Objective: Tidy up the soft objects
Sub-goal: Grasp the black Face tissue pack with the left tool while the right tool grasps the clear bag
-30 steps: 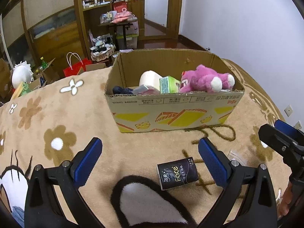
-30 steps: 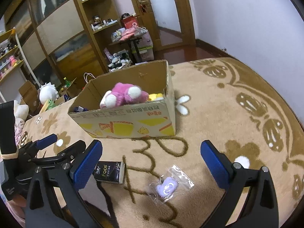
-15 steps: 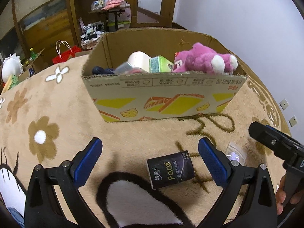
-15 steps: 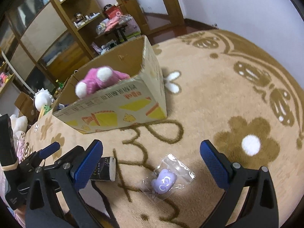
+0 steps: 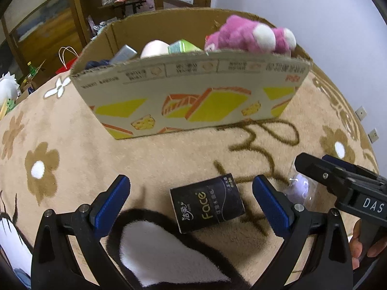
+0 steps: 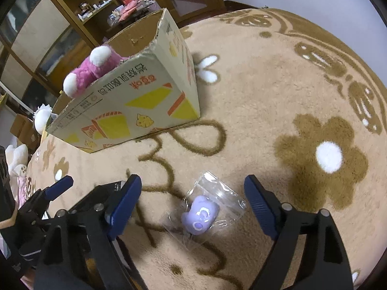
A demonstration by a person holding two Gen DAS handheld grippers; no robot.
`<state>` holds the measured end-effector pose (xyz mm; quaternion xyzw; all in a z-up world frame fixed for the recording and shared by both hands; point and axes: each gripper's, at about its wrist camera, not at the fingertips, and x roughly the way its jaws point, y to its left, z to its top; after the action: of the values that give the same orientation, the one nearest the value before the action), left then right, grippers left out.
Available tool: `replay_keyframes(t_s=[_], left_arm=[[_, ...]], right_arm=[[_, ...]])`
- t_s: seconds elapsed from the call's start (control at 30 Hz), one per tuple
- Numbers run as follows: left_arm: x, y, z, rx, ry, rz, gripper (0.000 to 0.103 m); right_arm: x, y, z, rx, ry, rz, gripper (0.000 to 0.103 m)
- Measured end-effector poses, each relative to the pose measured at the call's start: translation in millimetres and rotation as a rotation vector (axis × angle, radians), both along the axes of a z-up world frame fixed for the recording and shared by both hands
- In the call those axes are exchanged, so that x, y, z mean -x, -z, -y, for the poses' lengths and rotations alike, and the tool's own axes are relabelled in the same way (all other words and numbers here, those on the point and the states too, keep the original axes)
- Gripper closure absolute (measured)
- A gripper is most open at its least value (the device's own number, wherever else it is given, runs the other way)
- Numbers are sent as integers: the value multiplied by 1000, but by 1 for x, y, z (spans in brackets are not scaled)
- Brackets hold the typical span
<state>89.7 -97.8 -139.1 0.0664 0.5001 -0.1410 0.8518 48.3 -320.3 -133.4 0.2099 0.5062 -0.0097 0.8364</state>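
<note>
Right then, your left gripper stood with its blue pads spread wide, nothing pressed between them. The black tissue pack lay flat on the tan rug in the gap between those pads, closer to the right-hand one and touching neither. Straight ahead of that claw, well beyond the pack, sat the cardboard box with its printed yellow and orange wall facing you. Over its rim showed the pink plush toy at the right end, and a green carton, a pale rounded item and a grey packet toward the left.

Your right gripper had its jaws closing, yet the pads were apart with plenty of room on both sides of the purple toy in its clear bag. That bag lay on the rug between the two pads, roughly midway, and neither pad touched it. From the left wrist view the same bag sat just off the right pad of your left claw, partly hidden behind the black finger of your right gripper. Your hand showed at the lower right edge, wrapped on that gripper's handle.

From the right wrist view the box stood ahead and to the left of the claw, well apart from the bag, with the plush leaning over its near rim. Your left gripper showed low at the left, just beside your right claw's left finger.
</note>
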Motion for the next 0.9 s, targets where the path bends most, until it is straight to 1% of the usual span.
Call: replay_keyframes(t_s=[0.2, 0.27, 0.33, 0.4, 0.6, 0.9], left_arm=[[2, 13, 12, -62, 36, -28, 3], [2, 17, 13, -75, 38, -43, 3], [2, 21, 14, -82, 37, -59, 3], [2, 24, 15, -92, 41, -72, 3], [-2, 38, 19, -134, 35, -117, 3], [-11, 44, 15, -115, 11, -159, 4]], right_arm=[[-1, 1, -3, 9, -13, -16, 13], [-2, 4, -5, 14, -19, -31, 20], [-2, 10, -5, 36, -14, -63, 21], [-2, 16, -4, 25, -7, -90, 22], [-2, 23, -1, 6, -5, -127, 22], [-4, 27, -7, 22, -21, -147, 21]])
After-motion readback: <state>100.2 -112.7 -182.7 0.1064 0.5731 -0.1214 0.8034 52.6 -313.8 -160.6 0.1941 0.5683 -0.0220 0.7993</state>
